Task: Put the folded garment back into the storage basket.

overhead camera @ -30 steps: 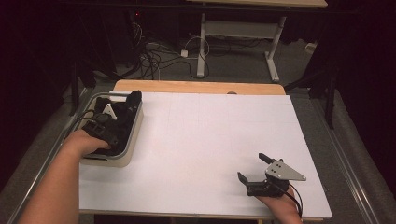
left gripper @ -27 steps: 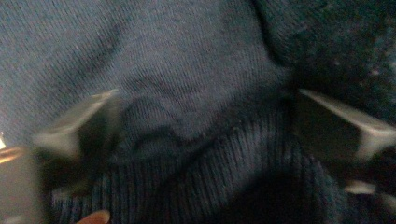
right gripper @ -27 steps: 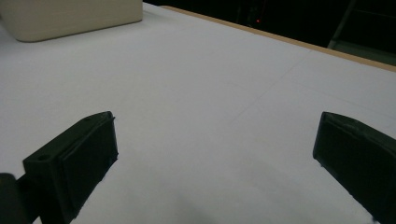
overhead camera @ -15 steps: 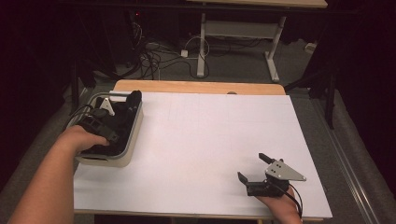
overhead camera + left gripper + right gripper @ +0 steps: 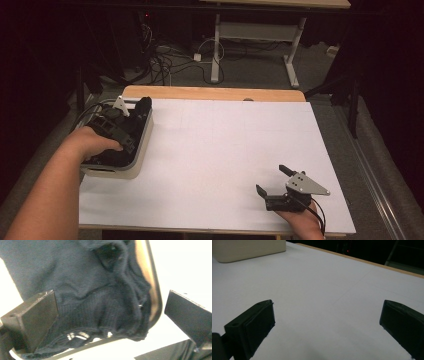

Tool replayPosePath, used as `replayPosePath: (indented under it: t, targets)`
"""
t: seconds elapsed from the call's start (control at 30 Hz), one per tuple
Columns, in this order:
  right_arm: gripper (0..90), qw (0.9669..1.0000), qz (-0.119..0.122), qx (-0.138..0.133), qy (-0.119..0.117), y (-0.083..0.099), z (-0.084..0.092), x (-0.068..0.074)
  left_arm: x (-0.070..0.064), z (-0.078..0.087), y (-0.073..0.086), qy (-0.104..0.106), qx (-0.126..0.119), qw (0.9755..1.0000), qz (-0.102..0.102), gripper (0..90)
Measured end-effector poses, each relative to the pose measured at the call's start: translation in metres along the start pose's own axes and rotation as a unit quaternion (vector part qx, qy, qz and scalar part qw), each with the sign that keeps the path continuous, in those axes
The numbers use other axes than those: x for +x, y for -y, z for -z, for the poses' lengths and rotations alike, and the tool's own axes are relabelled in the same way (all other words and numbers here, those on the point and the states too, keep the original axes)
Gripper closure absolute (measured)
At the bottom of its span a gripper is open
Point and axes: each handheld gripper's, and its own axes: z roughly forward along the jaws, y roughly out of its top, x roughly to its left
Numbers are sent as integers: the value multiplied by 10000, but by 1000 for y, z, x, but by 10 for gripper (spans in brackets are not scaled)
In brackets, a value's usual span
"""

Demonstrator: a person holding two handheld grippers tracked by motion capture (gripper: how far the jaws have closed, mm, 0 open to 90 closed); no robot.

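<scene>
A dark knitted cloth (image 5: 100, 305) lies crumpled in a pale rectangular bin (image 5: 136, 159) at the table's left edge, with part of the cloth (image 5: 143, 106) draped up at the bin's far end. My left gripper (image 5: 131, 119) hovers just over the bin. In the left gripper view the left gripper (image 5: 110, 297) has its jaws wide apart; they have just been opening, and the cloth lies loose beneath and between them, with neither pad pressing on it. Near the front right edge my right gripper (image 5: 270, 178) rests open on the white sheet, and the right gripper (image 5: 327, 305) has nothing between its jaws.
A white sheet (image 5: 225, 140) covers the table, with a wooden strip (image 5: 215, 93) showing along the far edge. The bin's cream wall (image 5: 249, 248) shows far off in the right gripper view. Behind the table are cables and a desk frame (image 5: 250, 40) on the floor.
My left hand has lifted the gripper a little above the cloth in the bin, and the cloth has stayed down in the bin. The right gripper has not moved.
</scene>
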Motion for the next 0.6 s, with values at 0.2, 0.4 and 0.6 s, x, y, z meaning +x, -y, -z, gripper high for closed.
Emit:
replayPosePath:
  t: [0.2,0.4,0.6]
  targets:
    - [5,10000,-20,-7,8,0,1,0,-19,5,-8,-2,-22,9999,-168,0]
    - [5,10000,-31,12,16,1,1,-1,-43,10,-18,25,-86,9992,-397,0]
    - [5,10000,-28,-3,21,1,1,-1,-66,9,-29,43,-109,9981,-602,0]
